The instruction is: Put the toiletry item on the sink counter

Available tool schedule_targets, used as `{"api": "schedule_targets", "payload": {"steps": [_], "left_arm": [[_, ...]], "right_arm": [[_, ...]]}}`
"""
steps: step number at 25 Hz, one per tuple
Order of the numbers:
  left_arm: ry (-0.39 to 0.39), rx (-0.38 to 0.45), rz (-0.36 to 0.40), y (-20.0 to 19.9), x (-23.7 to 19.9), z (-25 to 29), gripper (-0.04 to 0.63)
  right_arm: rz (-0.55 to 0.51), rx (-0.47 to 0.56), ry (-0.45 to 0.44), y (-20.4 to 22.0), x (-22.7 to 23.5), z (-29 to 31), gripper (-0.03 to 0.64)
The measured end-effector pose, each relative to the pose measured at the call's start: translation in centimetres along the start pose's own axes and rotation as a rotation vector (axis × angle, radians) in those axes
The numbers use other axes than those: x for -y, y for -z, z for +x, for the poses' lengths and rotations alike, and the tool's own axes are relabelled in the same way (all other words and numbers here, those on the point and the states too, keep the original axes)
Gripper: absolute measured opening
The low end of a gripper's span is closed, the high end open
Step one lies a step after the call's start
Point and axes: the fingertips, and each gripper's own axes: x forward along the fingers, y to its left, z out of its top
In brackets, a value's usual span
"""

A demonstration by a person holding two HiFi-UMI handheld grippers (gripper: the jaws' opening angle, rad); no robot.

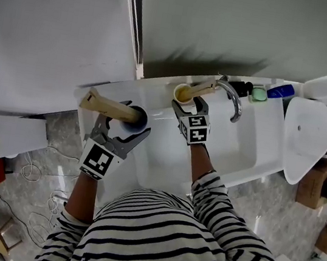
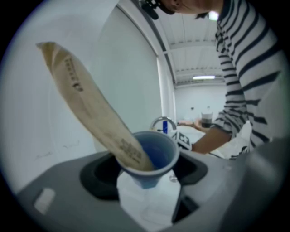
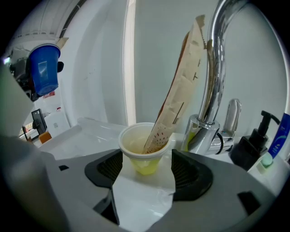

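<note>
My left gripper (image 1: 135,119) (image 2: 147,174) is shut on a blue cup (image 1: 139,117) (image 2: 158,156), held clear above the left end of the white sink counter (image 1: 160,95). A long beige tube (image 1: 107,107) (image 2: 86,104) leans out of it to the left. My right gripper (image 1: 188,102) (image 3: 145,171) is closed around a pale yellow cup (image 1: 183,93) (image 3: 144,152) just left of the chrome faucet (image 1: 235,100) (image 3: 213,90). A beige sachet-like tube (image 1: 202,88) (image 3: 181,86) stands tilted in it. I cannot tell whether the yellow cup rests on the counter.
Right of the faucet on the back ledge stand a black pump dispenser (image 1: 241,87) (image 3: 251,145), a green item (image 1: 258,94) and a blue bottle (image 1: 280,90). A white toilet lid (image 1: 304,137) is to the right. The grey wall rises close behind.
</note>
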Motion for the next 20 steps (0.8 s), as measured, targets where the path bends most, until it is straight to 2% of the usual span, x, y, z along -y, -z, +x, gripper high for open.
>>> {"api": "schedule_targets", "payload": {"steps": [9,20], "left_arm": [[0.001,0.007,0.004,-0.4,0.4,0.0,0.347],[0.008,0.003,-0.003,-0.3,1.1,0.3,0.347]], "right_arm": [[0.036,-0.018,0.018,1.2,0.0,-2.5,0.302],[0.036,0.016,0.011,1.3,-1.8,-6.7,0.302]]}}
